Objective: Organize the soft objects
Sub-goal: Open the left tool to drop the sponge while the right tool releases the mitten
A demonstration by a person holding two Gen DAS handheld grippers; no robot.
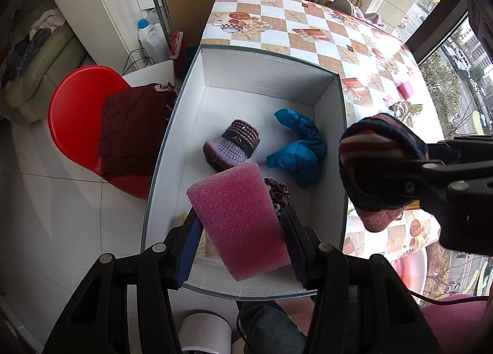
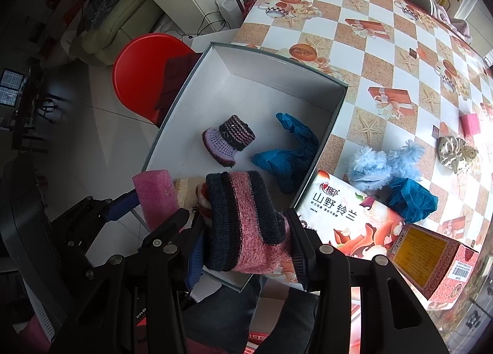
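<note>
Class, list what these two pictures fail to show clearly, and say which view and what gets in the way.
- Leopard-print item: left wrist view, mostly behind the pink sponge.
- Cream cloth in the box: right wrist view, covered by the sponge and the striped sock.
- Pink block: right wrist view, washed out by window glare.

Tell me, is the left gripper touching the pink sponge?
Touching. The left wrist view shows the left gripper pressing both pads against the pink sponge.
</note>
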